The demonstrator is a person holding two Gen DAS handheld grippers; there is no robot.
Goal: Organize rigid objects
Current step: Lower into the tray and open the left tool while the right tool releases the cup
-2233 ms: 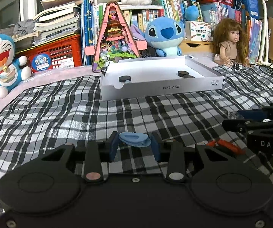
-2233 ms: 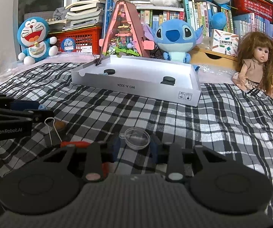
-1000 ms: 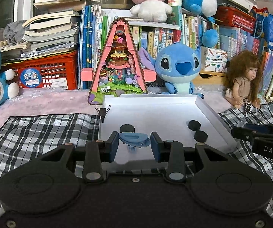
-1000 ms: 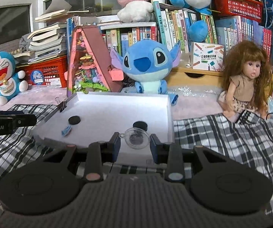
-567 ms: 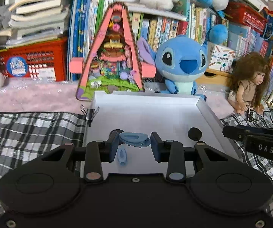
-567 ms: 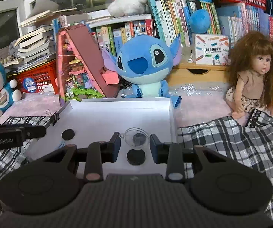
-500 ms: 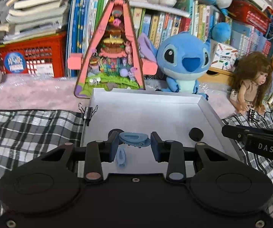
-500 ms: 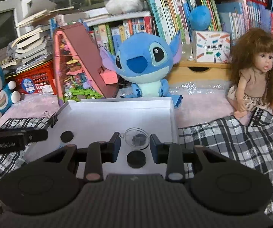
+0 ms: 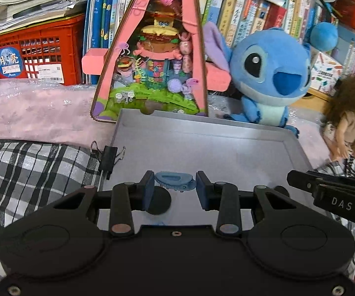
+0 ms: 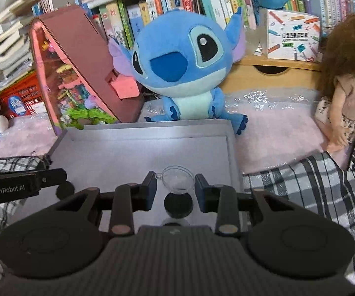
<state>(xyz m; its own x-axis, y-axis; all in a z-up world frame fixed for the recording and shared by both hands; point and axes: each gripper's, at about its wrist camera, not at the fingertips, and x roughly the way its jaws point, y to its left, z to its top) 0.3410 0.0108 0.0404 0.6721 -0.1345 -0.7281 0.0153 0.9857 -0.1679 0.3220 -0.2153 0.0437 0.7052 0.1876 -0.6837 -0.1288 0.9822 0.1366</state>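
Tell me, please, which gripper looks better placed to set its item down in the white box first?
Either, marginally the right. The right gripper holds the clear cup well inside the white box, over a black disc. The left gripper holds its blue clip nearer the box's edge.

Both wrist cameras look forward and down, close over the white tray [image 9: 202, 133] [image 10: 152, 133], bookshelf behind.
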